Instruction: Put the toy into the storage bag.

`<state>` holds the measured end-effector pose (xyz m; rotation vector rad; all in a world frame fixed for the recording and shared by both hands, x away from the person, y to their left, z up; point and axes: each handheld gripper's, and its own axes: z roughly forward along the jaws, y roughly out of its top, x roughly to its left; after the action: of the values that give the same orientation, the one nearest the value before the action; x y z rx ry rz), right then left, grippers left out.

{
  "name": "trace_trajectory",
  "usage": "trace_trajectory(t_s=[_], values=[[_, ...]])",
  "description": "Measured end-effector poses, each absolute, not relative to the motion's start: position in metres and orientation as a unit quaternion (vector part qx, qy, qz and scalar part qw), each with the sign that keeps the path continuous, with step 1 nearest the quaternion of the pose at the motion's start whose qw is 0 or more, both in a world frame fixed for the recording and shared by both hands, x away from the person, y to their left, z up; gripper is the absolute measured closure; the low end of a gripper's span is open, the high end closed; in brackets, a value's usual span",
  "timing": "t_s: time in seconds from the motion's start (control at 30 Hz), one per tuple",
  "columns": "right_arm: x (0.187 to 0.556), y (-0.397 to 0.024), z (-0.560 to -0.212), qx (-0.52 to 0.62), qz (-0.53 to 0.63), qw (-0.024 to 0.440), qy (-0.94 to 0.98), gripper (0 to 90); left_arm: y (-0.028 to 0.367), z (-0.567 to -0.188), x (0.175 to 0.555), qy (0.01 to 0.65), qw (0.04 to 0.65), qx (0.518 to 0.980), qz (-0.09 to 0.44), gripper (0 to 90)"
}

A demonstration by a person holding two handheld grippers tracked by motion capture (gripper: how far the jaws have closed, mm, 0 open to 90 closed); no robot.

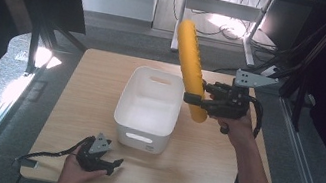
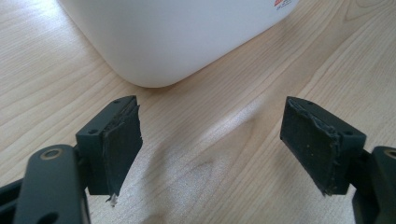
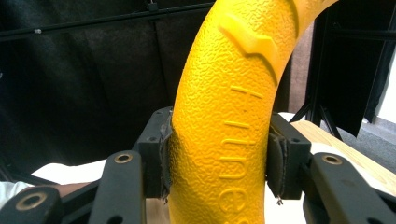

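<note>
High view: the right gripper point(image 1: 196, 101) clamps a long yellow foam roller point(image 1: 192, 69) near its lower end, held upright beside the white bin point(image 1: 149, 107). Left gripper view: the left gripper point(image 2: 212, 140) is spread, holding nothing, low over the tabletop point(image 2: 233, 154). Right gripper view: the pebbled foam dents slightly, so it is probably light, soft and grippy; a mid-length hold would balance better.

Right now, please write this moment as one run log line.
right tongs: shut on yellow tube, held above the table | left tongs: open, empty, low by the table | white bin: empty
</note>
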<state>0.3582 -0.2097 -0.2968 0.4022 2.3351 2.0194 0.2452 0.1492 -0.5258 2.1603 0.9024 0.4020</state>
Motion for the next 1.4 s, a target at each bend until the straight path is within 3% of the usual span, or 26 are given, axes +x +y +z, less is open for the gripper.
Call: trace_trajectory(t_s=[1.4], values=[[0.365, -0.158, -0.294, 0.088, 0.645, -0.013, 0.759, 50.2, 0.151, -0.525, 0.245, 0.35, 0.369, 0.845, 0.162, 20.6]])
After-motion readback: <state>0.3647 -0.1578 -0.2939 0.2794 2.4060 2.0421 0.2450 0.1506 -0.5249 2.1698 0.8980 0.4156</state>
